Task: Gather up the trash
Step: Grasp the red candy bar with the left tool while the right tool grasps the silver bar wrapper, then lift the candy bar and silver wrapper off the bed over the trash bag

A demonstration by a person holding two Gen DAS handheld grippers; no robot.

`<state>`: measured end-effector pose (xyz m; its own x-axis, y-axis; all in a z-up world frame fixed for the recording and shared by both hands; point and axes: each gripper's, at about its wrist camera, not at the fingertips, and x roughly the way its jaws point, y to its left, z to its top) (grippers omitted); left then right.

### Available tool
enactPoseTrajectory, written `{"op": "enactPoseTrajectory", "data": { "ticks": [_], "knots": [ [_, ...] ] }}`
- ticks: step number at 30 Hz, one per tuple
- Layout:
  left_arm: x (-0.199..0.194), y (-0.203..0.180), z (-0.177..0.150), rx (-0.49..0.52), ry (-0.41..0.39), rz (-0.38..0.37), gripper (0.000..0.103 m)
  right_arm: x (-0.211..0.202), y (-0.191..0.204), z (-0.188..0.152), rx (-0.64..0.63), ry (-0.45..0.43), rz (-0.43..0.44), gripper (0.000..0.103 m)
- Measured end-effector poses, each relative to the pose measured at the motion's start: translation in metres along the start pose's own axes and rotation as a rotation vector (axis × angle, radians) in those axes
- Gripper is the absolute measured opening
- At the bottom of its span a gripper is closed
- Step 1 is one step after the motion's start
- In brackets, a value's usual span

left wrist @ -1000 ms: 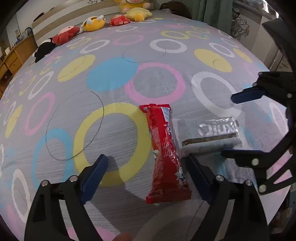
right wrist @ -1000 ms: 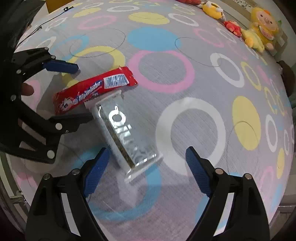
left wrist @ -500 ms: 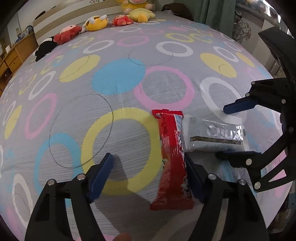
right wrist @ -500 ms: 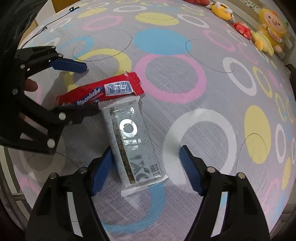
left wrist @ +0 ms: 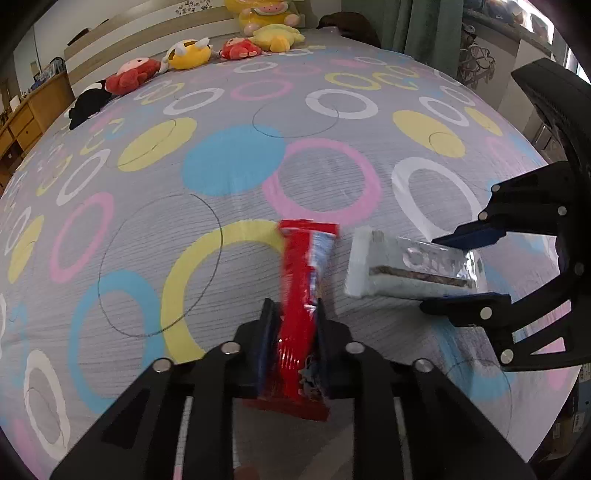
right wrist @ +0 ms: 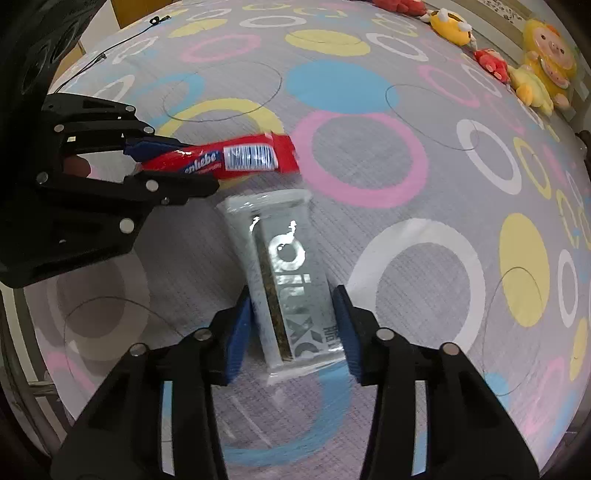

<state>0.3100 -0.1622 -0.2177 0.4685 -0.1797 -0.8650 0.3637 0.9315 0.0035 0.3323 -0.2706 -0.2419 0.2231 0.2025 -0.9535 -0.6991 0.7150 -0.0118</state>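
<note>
A red snack wrapper (left wrist: 304, 266) lies lengthwise on the circle-patterned bedspread (left wrist: 236, 162). My left gripper (left wrist: 294, 310) is shut on its near end, and the wrapper's barcode end (right wrist: 251, 158) sticks out past the fingers. Just to the right is a silver snack wrapper (right wrist: 288, 258) with large letters. My right gripper (right wrist: 291, 295) straddles its near half; its jaws are closing and the blue pads (right wrist: 240, 332) touch both long edges. In the left wrist view the right gripper (left wrist: 430, 274) comes in from the right around the silver wrapper (left wrist: 406, 269).
Several plush toys (left wrist: 188, 53) line the far end of the bed. A wooden cabinet (left wrist: 22, 122) stands far left and a green curtain (left wrist: 399, 22) hangs behind. A thin black cable (right wrist: 122, 40) lies near the bed's far edge.
Both grippers went from wide open to closed in. The left jaws clamped the red wrapper; the right jaws came in against the silver wrapper's sides. The two wrappers have drawn slightly apart.
</note>
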Motion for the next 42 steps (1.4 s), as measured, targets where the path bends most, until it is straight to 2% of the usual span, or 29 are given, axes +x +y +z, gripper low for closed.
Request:
{"op": "enactPoseTrajectory", "data": {
  "ticks": [17,23,31,42],
  "knots": [
    [-0.008,-0.002,-0.005,0.005,-0.005,0.000,0.016,-0.005,0.001,-0.003,0.041,-0.017,-0.004,0.037],
    [-0.023,-0.003,-0.006,0.017,-0.020,0.003,0.016,-0.014,0.009,-0.006,0.044,-0.026,-0.015,0.037],
    [-0.050,-0.001,-0.005,0.015,-0.035,0.012,0.016,-0.049,0.018,-0.009,0.075,-0.078,-0.028,0.037],
    [-0.127,-0.006,-0.005,0.017,-0.114,0.009,0.016,-0.125,0.043,-0.015,0.093,-0.142,-0.067,0.037]
  ]
}}
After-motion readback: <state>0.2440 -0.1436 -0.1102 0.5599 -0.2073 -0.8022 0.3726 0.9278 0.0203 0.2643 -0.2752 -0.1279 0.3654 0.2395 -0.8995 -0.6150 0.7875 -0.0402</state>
